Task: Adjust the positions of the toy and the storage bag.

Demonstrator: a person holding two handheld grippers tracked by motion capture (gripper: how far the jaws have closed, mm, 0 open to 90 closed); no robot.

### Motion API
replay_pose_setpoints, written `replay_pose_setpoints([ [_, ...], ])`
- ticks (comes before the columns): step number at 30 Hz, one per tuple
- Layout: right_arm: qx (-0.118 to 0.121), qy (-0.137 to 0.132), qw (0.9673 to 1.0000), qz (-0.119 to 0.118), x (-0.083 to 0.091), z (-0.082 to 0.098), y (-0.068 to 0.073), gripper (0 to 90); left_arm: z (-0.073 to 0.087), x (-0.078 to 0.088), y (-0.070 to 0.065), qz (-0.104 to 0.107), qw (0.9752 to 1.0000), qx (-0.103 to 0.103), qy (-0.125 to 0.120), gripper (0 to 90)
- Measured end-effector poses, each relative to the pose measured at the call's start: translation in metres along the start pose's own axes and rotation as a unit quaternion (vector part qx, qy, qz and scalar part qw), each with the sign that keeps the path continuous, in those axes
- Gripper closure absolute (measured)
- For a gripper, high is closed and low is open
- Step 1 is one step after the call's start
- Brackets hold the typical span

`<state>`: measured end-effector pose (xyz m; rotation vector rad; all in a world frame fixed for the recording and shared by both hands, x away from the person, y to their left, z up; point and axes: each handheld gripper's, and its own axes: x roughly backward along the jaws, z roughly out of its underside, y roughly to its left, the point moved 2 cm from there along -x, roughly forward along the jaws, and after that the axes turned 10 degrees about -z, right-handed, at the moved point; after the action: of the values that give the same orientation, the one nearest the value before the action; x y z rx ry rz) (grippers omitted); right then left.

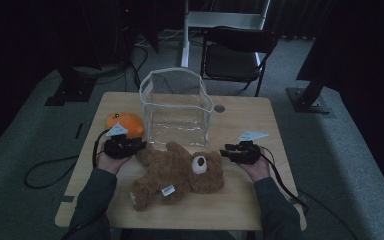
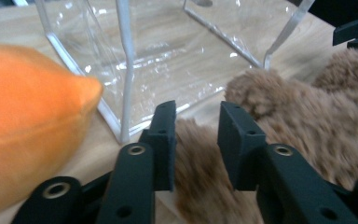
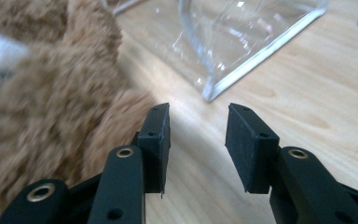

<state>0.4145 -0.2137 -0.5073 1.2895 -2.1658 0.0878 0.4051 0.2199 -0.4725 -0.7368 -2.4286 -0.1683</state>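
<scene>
Brown teddy bear (image 1: 177, 172) between left gripper (image 1: 139, 143), right gripper (image 1: 223, 150)

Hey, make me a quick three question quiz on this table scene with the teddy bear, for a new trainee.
1. True or false: the teddy bear lies inside the clear bag.
2. Which gripper is beside the orange plush toy: A left, B right?
3. Is anything clamped between the right gripper jaws?

Key: 1 false, it lies on the table in front of the bag. 2 A, the left gripper. 3 No, the jaws stand apart over bare wood.
</scene>
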Motion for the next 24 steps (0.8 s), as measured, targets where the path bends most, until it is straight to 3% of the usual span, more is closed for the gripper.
replay_pose_setpoints([
  [8,-0.015,-0.029,0.9994,0.007,0.005,-0.011,-0.003,61.6,-0.013,-0.004,0.007,-0.015,0.9997,0.013,-0.013,60.8],
  [13,-0.042,-0.062,0.9972,-0.004,0.005,-0.020,-0.008,61.2,-0.019,-0.011,0.012,-0.012,0.9997,0.016,-0.012,57.7],
  [17,-0.037,-0.063,0.9973,0.001,0.000,-0.027,-0.007,56.4,-0.025,-0.015,0.016,-0.019,0.9996,0.016,-0.014,55.6],
  [24,-0.029,-0.058,0.9978,0.012,-0.009,-0.042,-0.005,65.6,-0.032,-0.024,0.017,-0.026,0.9993,0.018,-0.019,54.8],
])
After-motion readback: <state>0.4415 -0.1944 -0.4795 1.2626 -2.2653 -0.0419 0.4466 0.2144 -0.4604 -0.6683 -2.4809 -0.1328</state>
